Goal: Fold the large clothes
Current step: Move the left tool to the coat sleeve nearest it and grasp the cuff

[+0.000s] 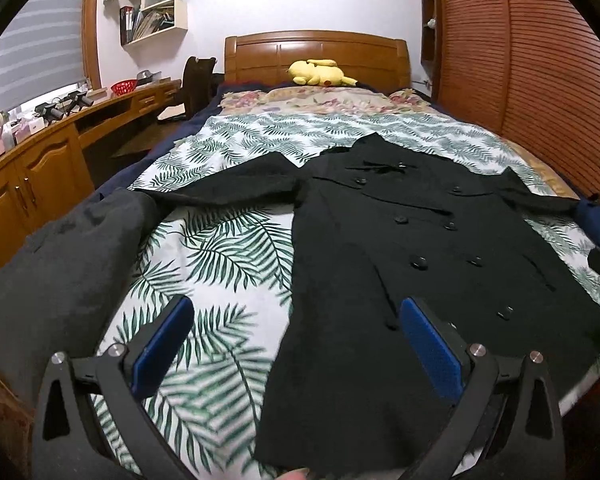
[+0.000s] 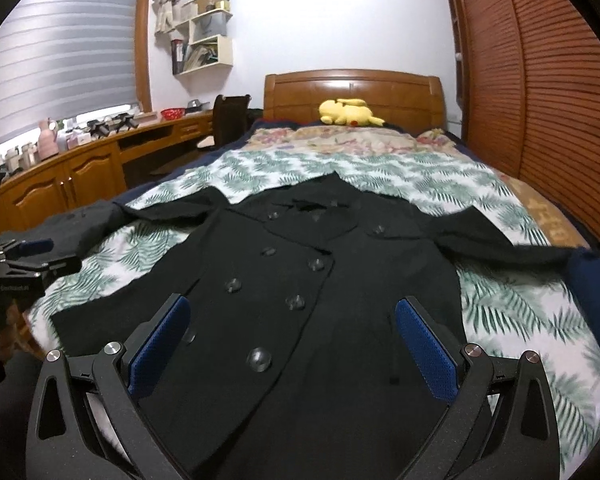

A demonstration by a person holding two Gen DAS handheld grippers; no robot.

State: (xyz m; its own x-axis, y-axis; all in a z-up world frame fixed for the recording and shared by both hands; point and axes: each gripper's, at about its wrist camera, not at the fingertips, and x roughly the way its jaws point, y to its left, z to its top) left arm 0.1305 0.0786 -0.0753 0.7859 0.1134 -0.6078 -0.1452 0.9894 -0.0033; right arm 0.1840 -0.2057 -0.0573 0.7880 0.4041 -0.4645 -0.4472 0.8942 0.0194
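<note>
A black double-breasted coat (image 1: 420, 248) lies flat, front up, on the leaf-print bedspread (image 1: 220, 248), sleeves spread to both sides, hem toward me. It also shows in the right wrist view (image 2: 320, 280). My left gripper (image 1: 296, 336) is open and empty, above the coat's left hem edge and the bedspread. My right gripper (image 2: 292, 332) is open and empty, above the coat's lower front. The left gripper also shows at the left edge of the right wrist view (image 2: 24, 252).
A dark grey garment (image 1: 60, 272) lies at the bed's left edge. A yellow plush toy (image 1: 320, 72) rests by the wooden headboard (image 1: 316, 52). A wooden desk (image 1: 40, 160) runs along the left; slatted wardrobe doors (image 1: 520, 60) stand on the right.
</note>
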